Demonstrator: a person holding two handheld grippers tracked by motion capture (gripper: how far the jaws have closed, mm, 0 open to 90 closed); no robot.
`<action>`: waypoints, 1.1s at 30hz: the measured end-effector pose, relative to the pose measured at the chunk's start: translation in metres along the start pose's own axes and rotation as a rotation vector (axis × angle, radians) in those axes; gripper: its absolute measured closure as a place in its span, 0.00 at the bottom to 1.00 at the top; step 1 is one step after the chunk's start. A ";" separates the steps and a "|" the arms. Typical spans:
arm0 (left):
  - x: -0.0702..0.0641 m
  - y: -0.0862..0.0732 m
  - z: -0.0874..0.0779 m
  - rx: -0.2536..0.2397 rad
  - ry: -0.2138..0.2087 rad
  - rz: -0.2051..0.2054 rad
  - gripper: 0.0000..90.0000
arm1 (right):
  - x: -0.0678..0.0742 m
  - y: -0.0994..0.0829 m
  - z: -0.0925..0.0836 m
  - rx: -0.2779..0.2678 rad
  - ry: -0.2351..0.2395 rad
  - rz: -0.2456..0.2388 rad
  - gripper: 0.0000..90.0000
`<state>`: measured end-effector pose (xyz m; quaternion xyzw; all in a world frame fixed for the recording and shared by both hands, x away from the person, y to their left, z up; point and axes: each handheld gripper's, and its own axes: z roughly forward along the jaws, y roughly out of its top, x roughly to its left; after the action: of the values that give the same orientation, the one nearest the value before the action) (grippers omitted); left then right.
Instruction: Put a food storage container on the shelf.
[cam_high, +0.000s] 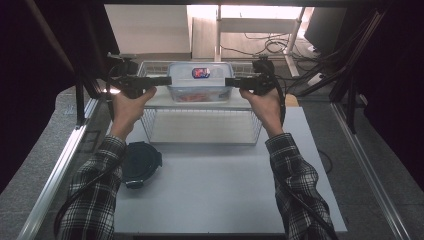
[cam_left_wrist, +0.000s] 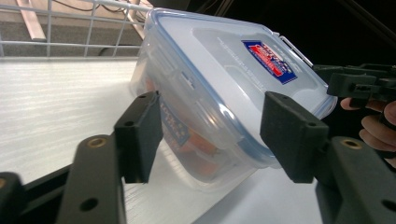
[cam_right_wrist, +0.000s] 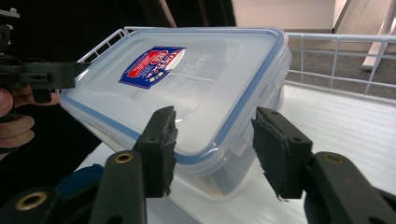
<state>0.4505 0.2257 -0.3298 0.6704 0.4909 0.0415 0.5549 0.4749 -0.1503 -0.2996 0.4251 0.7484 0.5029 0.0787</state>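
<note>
Container (cam_high: 200, 82) between both claws' jaws

container (cam_high: 200, 82) on wire rack (cam_high: 202, 125) top, between left hand-held gripper (cam_high: 167, 80) and right hand-held gripper (cam_high: 229, 81) | rack on counter (cam_high: 225, 190) | round lid (cam_high: 140, 162) on counter, below-behind left hand-held gripper

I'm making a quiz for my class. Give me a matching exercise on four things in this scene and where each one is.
Things:
1. Clear box
2. Dark round lid
3. Left gripper
4. Right gripper

Places:
a. on the table, beside the left sleeve
b. at the box's right end
c. on top of the wire rack
d. at the box's left end

Pairs: 1-c, 2-a, 3-d, 4-b
</note>
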 end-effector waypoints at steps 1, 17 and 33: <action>-0.002 0.000 -0.001 -0.001 0.007 0.006 0.47 | 0.000 0.000 -0.001 0.003 0.003 0.000 0.58; -0.018 -0.015 -0.026 -0.040 0.055 0.119 0.79 | 0.008 -0.012 -0.018 -0.024 0.006 -0.112 0.67; -0.028 -0.044 -0.034 -0.027 0.070 0.234 0.53 | 0.013 -0.030 -0.034 -0.035 0.012 -0.181 0.62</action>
<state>0.3887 0.2260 -0.3381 0.7136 0.4278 0.1359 0.5379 0.4318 -0.1686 -0.3040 0.3515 0.7753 0.5092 0.1268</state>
